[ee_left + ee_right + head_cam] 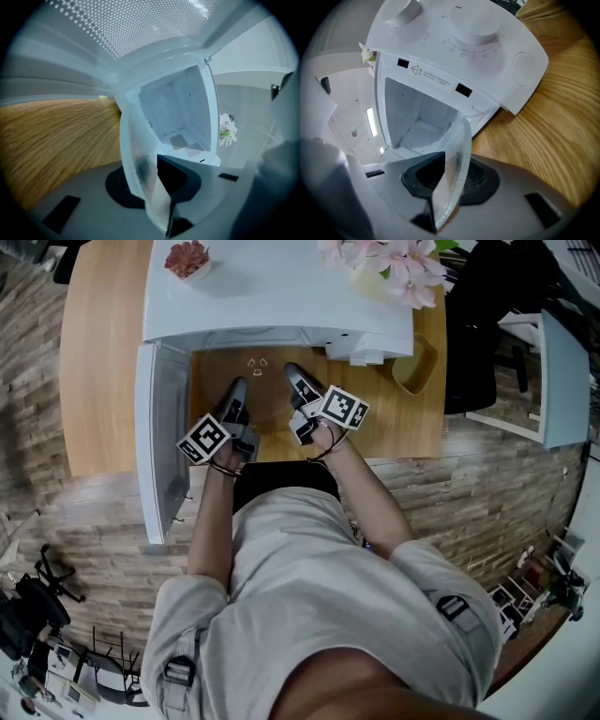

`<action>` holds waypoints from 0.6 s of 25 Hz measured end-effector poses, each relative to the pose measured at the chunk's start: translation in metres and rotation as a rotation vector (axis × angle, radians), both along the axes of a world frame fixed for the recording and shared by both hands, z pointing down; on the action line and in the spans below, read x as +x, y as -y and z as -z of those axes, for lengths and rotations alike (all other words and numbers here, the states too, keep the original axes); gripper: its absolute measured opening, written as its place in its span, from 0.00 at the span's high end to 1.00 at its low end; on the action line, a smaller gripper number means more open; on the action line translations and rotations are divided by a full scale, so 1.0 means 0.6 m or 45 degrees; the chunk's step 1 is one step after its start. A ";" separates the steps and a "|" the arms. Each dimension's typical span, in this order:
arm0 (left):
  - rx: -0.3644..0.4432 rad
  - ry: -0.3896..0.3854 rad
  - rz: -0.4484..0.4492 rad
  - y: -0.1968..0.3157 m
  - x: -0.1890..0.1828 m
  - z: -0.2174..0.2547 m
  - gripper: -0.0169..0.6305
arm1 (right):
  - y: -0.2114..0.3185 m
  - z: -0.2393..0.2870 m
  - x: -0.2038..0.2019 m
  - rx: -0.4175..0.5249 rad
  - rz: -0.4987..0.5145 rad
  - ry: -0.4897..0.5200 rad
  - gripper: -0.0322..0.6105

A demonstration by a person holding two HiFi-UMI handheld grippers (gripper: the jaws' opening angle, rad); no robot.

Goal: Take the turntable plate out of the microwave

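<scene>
The clear glass turntable plate [266, 390] hangs level in front of the white microwave [281, 287], over the wooden table, held between both grippers. My left gripper [238, 397] is shut on the plate's left rim, and the glass edge [146, 180] runs between its dark pads. My right gripper [298, 382] is shut on the right rim [451, 176] in the same way. The microwave's door [159, 446] stands open to the left. Its white cavity [180, 115] [417, 117] shows beyond the plate with nothing standing in it.
Pink flowers [398, 263] and a small red plant [187, 259] stand on top of the microwave. The wooden table [103, 352] extends left of the door. An olive dish [417, 367] lies right of the microwave. A black chair [487, 324] stands further right.
</scene>
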State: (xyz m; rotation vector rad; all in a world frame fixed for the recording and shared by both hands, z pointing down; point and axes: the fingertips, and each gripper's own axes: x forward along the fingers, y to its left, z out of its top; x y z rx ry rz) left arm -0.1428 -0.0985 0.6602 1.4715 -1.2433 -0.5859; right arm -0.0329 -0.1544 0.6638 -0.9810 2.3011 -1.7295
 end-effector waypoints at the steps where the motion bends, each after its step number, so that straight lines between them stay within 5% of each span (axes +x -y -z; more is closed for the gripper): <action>1: 0.002 0.003 -0.004 -0.002 0.001 0.003 0.84 | -0.002 0.002 0.001 0.003 0.004 -0.007 0.80; 15: 0.019 0.049 -0.071 -0.018 0.024 0.018 0.82 | -0.029 0.020 0.028 0.015 -0.061 -0.037 0.80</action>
